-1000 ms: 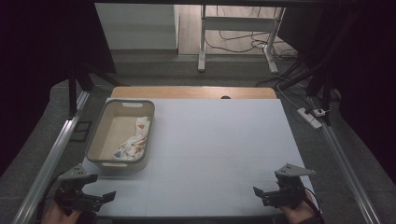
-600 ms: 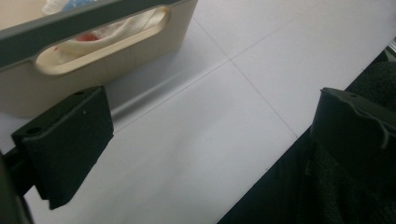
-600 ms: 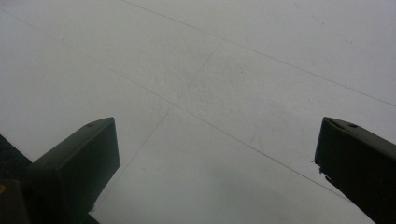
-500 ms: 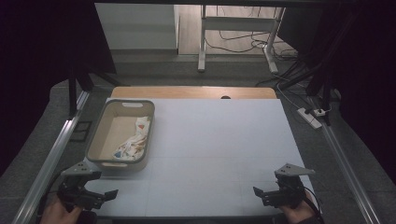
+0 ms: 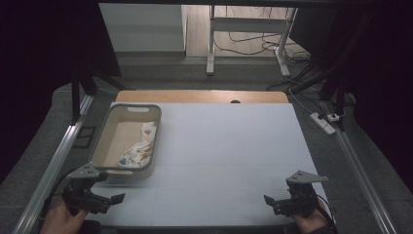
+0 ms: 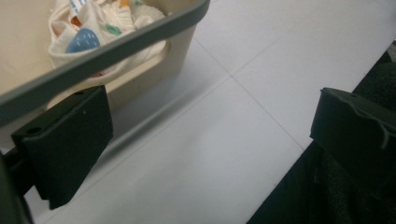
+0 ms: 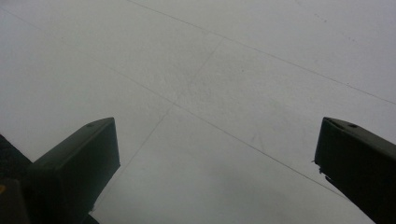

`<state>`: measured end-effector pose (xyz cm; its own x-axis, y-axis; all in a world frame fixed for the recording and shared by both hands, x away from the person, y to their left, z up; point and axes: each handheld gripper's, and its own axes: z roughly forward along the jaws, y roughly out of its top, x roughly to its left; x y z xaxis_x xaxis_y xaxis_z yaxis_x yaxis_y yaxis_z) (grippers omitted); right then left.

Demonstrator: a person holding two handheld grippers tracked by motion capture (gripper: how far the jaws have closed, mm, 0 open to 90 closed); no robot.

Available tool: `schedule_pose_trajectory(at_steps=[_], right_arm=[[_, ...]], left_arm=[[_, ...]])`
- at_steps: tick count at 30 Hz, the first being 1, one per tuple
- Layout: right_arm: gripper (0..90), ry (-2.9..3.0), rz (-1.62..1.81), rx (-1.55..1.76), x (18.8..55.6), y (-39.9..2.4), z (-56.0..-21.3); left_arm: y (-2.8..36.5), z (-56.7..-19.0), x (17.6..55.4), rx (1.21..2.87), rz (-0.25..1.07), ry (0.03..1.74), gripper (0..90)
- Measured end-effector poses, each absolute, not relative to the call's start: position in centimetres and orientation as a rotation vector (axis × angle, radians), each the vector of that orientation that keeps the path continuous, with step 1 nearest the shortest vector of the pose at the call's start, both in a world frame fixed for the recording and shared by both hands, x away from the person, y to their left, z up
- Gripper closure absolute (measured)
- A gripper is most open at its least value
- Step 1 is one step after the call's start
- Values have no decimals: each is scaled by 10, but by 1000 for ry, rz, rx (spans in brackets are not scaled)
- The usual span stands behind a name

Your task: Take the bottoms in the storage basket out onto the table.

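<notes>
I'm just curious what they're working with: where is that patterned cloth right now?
In the high view the patterned cloth lies inside the beige basket on the table's left side, just beyond the left gripper.

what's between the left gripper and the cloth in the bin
The bin's near wall and dark rim stand between the open left gripper and the patterned cloth, which lies inside the bin. Nothing covers the bin from above, so the cloth looks reachable over the rim.
</notes>
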<state>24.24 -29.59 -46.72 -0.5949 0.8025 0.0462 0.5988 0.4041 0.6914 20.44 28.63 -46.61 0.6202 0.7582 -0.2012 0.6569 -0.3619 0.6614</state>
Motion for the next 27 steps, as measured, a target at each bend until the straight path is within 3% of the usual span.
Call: schedule_pose_trajectory(at_steps=[27], right_arm=[[0,2389,966,1216,243,-294,-468]], left_arm=[[285,-459,244,2096,217,1121,0]])
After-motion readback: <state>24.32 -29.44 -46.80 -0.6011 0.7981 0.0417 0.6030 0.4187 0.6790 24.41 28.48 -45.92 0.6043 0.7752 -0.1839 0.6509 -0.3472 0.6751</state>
